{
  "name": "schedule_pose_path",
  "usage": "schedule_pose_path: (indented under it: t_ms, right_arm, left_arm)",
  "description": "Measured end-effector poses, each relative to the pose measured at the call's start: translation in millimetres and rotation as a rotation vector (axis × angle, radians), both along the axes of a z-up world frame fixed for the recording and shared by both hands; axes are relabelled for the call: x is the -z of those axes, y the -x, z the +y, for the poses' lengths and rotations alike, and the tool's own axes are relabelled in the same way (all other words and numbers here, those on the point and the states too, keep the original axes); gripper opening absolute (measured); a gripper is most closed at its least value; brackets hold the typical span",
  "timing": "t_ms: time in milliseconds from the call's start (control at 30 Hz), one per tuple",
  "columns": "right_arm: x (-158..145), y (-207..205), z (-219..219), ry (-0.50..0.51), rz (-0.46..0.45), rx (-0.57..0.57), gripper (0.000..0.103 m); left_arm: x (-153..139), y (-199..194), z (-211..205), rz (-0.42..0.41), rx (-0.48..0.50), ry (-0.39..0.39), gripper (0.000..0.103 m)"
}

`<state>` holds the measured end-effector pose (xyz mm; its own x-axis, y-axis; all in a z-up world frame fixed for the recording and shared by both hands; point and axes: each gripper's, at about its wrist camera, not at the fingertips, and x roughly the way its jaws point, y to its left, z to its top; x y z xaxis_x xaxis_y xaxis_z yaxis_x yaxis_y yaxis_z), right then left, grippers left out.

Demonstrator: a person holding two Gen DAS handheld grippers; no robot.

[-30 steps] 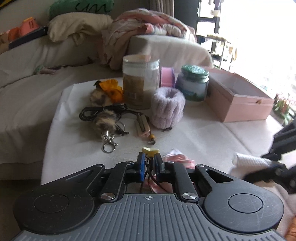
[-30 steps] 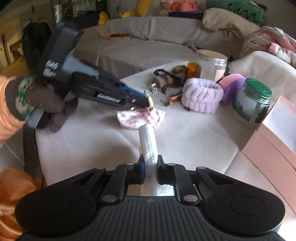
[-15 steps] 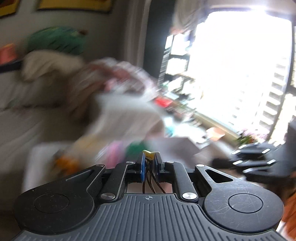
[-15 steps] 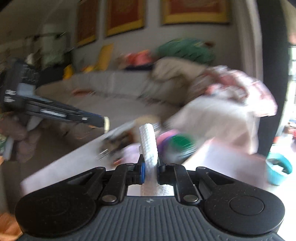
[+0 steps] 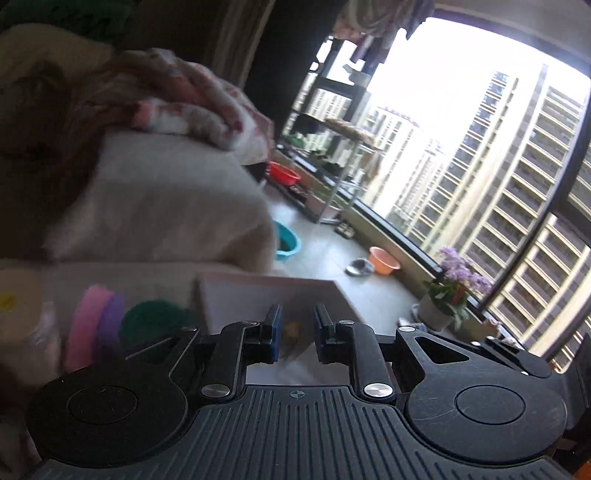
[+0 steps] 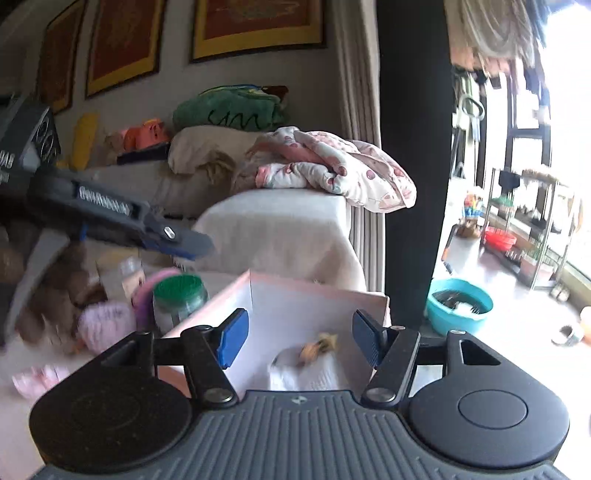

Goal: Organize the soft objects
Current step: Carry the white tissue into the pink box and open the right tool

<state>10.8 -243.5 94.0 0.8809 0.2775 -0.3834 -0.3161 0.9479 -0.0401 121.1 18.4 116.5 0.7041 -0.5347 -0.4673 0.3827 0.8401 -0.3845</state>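
Both grippers over the pink box (image 6: pixel 317 295), dropping items in. Right gripper (image 6: pixel 299 339) jaws have just been opening, now wide apart, nothing between the pads; the white rolled cloth (image 6: pixel 314 373) lies loose in the box below with a small yellow-brown item (image 6: pixel 317 347) on it. Left gripper (image 5: pixel 297 330) jaws have just been opening too, a narrow gap, holding nothing. Two pieces look done. Further out on the table: pink cloth (image 6: pixel 33 378) and purple scrunchie (image 6: pixel 107 325) not yet boxed, beside the green-lidded jar (image 6: pixel 181 299).

Daylight floods through a large window (image 5: pixel 480 155) at right, high-rise blocks outside. Framed pictures (image 6: pixel 258 26) hang on the grey wall above a covered sofa (image 6: pixel 288 229); pale floor (image 5: pixel 325 254).
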Motion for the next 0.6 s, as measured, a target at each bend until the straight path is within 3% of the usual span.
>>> schedule_pose_path:
  t_ms: [167,267,333,400,600]
  right_arm:
    - [10.6,20.7,34.2,0.076,-0.043,-0.093,0.066]
    - [14.9,19.6,62.3,0.029,0.05,-0.211,0.068]
    - [21.1,19.3,86.5,0.009,0.129,-0.307,0.068]
    - [27.8,23.2,113.0,0.027,0.151,-0.374,0.068]
    - [43.2,36.4,197.4,0.079,0.192,-0.587,0.068]
  left_arm:
    - [9.1,58.2,84.6,-0.033,-0.141,-0.016,0.02]
    - [20.3,95.5,134.1,-0.056,-0.278,-0.061,0.02]
    - [33.3,110.4,160.1,-0.021,-0.374,-0.108,0.02]
    - [44.6,122.3,181.6,0.018,-0.457,-0.142,0.02]
    - [62.9,128.6,202.9,0.043,-0.514,-0.138,0.02]
